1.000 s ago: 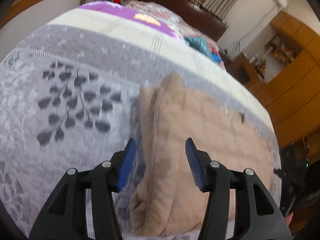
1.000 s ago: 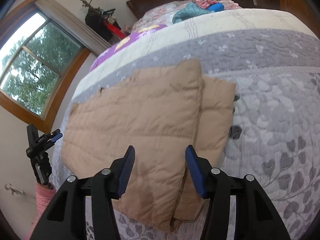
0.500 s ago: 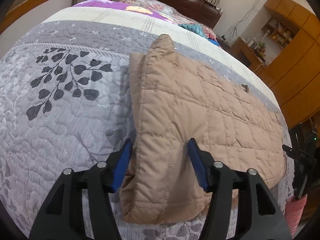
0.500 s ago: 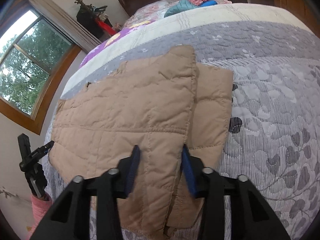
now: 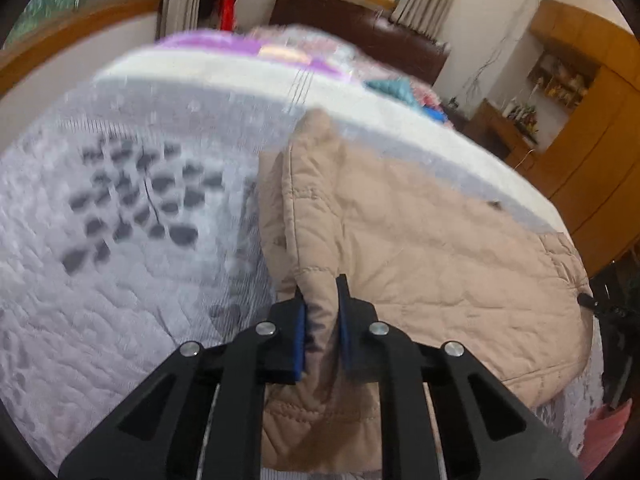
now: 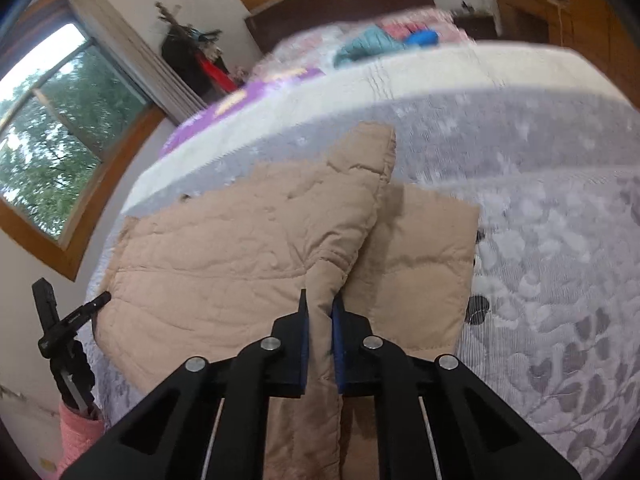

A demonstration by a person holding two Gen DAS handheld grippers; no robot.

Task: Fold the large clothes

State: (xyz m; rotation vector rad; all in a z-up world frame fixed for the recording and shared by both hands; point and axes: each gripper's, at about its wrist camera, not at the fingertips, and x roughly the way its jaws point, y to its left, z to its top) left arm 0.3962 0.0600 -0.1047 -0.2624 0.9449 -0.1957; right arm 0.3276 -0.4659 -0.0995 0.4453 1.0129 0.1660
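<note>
**Tan quilted jacket pinched in both grippers on the bed**

The tan quilted padded jacket (image 5: 420,248) lies spread on the bed, resting on a grey bedspread with a dark leaf pattern (image 5: 112,240), and its near edge is raised where the two tools have hold of it. Starting at the left, the bedspread runs bare beside the garment, its leaf print blurred. Next comes a narrower under-layer of the jacket, peeking out along the left edge of the thicker top layer. The left gripper (image 5: 322,312), black with blue pads, has its jaws drawn nearly together on a raised ridge of the tan fabric, which bunches up between the pads. Moving right, the quilted panel stretches flat towards the far side of the bed.

From the other side, the right gripper (image 6: 320,328) is likewise closed to a narrow gap, with a fold of the same jacket (image 6: 240,256) squeezed between its blue pads; the fabric rises to it in a peak. Beyond the garment sit a cream band of bedding (image 6: 440,72), a teal cloth (image 6: 368,44) and a dark wooden headboard (image 6: 340,4). A black tripod (image 6: 64,332) stands by the wall under the window.
</note>
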